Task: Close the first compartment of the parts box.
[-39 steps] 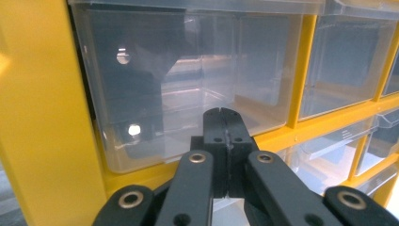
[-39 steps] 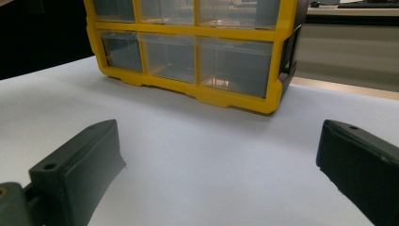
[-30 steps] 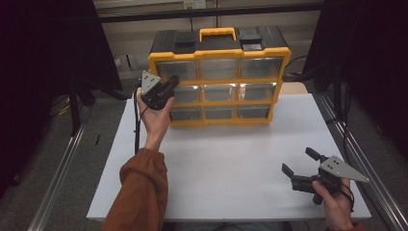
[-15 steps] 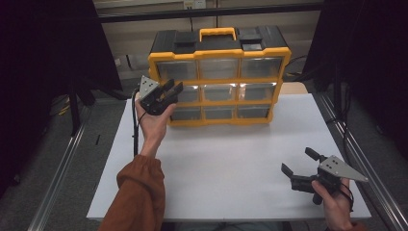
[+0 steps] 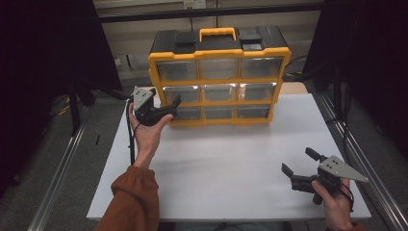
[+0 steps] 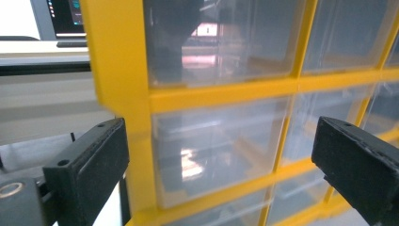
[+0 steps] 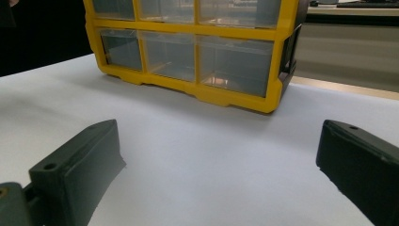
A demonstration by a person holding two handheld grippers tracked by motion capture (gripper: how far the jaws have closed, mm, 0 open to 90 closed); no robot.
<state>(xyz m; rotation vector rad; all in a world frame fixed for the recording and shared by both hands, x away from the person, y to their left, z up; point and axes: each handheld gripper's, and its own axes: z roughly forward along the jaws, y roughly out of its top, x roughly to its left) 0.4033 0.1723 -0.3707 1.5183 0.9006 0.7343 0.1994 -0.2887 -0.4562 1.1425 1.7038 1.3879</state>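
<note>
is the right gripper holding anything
No, the right gripper has its jaws spread wide with bare white table between them, well short of the yellow drawer cabinet.

Organizer (image 6: pixel 197 99) cropped on all sides in left gripper view; drawer fronts blurred, contents unreadable behind glare. Right gripper view cuts off organizer top rows. High view: right hand (image 5: pixel 337 204) cut by bottom edge; drawer contents too small to tell.

A lab: white table (image 5: pixel 231 163) between metal rails (image 5: pixel 60 180)
</note>
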